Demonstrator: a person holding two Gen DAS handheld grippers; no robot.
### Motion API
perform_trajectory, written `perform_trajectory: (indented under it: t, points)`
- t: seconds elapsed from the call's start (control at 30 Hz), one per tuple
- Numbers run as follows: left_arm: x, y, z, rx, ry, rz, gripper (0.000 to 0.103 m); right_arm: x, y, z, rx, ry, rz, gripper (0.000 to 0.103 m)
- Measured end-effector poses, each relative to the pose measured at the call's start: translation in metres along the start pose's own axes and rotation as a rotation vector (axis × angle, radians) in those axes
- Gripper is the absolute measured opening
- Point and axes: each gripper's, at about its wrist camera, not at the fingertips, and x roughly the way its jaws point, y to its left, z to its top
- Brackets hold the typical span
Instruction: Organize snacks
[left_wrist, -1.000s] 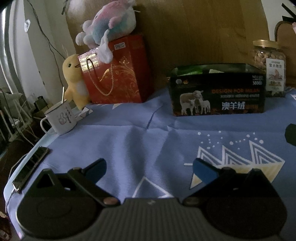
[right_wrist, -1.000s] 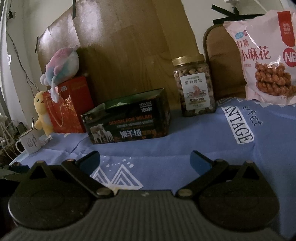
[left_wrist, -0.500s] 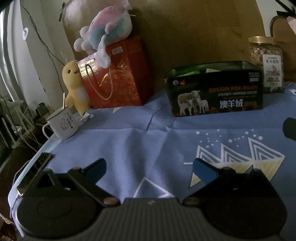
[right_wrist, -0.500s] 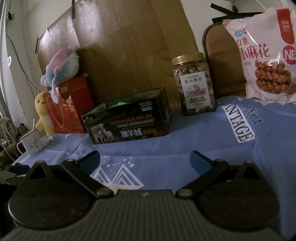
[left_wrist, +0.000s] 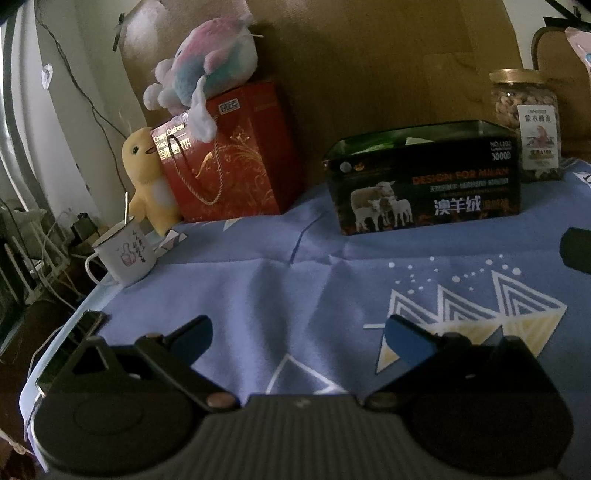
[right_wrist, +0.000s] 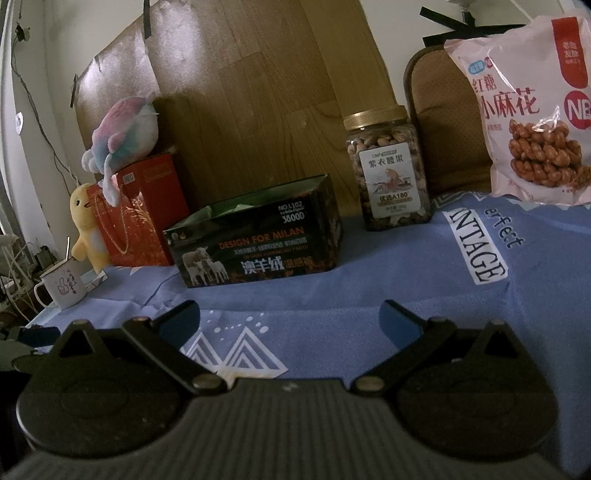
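Two grippers hover low over the blue printed cloth (right_wrist: 388, 258), both spread wide and holding nothing: the left gripper (left_wrist: 297, 334) and the right gripper (right_wrist: 290, 319). Going left to right along the back, a white mug (right_wrist: 61, 286), a yellow duck toy (right_wrist: 86, 227) and a red gift bag (right_wrist: 142, 214) stand together, then the open dark box with sheep (right_wrist: 258, 245), then the nut jar (right_wrist: 388, 171), then the pink bag of fried twists (right_wrist: 528, 122) leaning at far right. The jar looks rigid, fairly heavy and smooth-sided, so a grasp across its body below the gold lid seems safest. The pink bag is probably light, crinkly and its contents brittle; pinching its top edge should avoid crushing.
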Motion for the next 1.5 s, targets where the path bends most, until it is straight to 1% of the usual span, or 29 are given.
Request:
perform_trajectory:
  t: [1.5]
  points:
    - [0.0025, 0.0007, -0.0023, 0.020, 0.000, 0.011, 0.103, -0.0002, -0.0008, -0.0005, 0.001, 0.000, 0.001, 0.103]
